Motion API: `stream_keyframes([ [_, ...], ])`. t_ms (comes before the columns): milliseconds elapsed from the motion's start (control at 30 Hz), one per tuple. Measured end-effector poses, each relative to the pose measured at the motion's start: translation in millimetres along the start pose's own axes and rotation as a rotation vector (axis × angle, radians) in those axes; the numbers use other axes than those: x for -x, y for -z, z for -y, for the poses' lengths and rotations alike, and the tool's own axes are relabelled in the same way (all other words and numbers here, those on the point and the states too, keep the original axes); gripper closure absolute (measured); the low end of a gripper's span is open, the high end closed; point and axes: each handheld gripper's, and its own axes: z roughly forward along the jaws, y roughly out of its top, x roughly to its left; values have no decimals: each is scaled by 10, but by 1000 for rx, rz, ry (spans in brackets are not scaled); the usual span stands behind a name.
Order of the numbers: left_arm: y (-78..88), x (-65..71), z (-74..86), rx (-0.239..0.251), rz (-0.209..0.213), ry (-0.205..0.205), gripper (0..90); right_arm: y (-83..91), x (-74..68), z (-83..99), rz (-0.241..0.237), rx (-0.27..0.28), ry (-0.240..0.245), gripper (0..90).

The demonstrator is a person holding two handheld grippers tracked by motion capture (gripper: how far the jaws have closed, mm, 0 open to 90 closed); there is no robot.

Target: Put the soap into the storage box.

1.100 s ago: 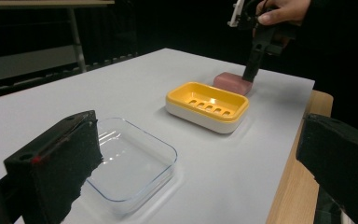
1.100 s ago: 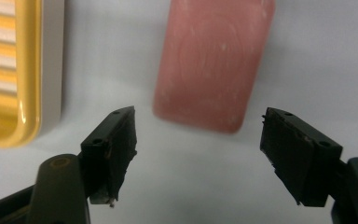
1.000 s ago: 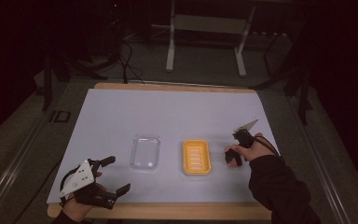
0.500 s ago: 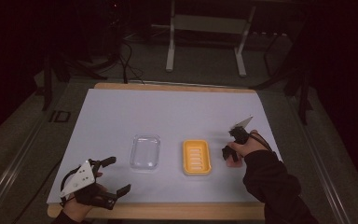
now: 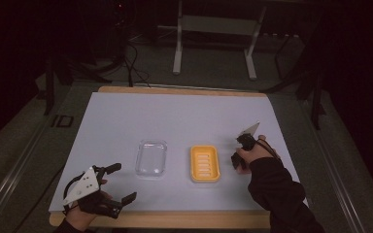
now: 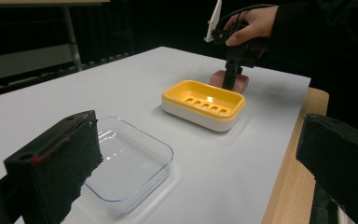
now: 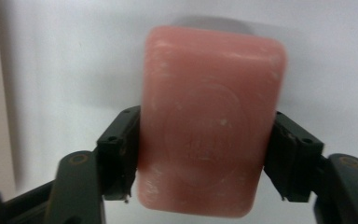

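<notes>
Dim room, lit tabletop; close-up views soft, slightly blurred.

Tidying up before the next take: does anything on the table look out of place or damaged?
Only the pink soap bar lies outside the yellow soap dish, clamped in the right gripper; its surface looks scuffed.

"What's the right gripper (image 5: pixel 237 160) like?"
"Black jaws with small screws, a grey three-cornered plate on top, a thin black cable. Black sleeve (image 5: pixel 277 189) behind."
"The left gripper (image 5: pixel 119 183)?"
"Same black build, pale plate with dots."
</notes>
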Motion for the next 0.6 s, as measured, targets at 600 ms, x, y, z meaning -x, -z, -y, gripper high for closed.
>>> stream_keyframes([
  [600,-1,0,1,-4,7,2,2,194,-43,6,6,35,17,376],
])
